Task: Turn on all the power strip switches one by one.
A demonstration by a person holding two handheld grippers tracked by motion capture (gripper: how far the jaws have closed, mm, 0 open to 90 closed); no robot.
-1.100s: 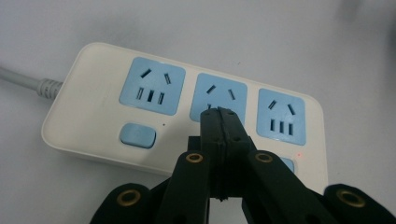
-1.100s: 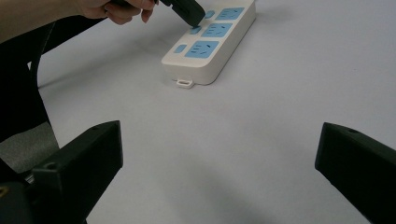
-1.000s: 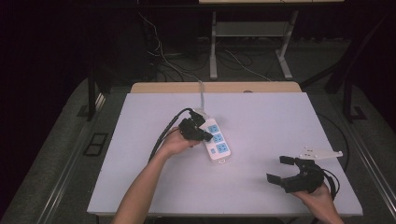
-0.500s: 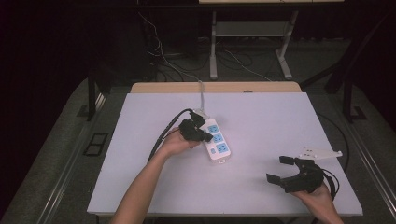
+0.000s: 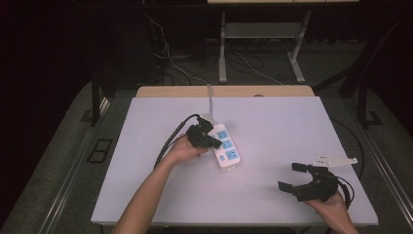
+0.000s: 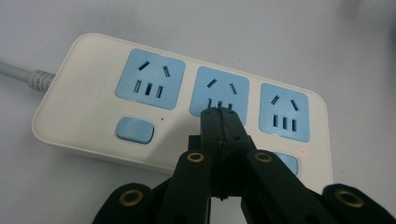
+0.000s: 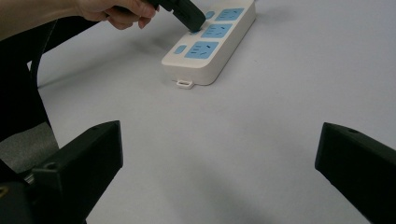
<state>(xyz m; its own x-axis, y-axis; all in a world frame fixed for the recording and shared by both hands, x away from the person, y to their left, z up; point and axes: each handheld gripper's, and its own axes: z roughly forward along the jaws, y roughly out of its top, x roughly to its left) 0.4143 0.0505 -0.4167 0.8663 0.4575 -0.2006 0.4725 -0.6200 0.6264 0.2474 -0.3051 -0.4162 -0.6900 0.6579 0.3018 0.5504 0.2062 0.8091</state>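
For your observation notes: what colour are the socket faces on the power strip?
Light blue, on a cream-white power strip; the left gripper view shows it best.

Hardly anything differs from the earlier pictures. The left gripper [image 5: 213,142], its jaws pressed together, sits a touch nearer the middle blue switch of the power strip [image 5: 224,146], its tip right at that switch. No other shift is visible around the power strip.
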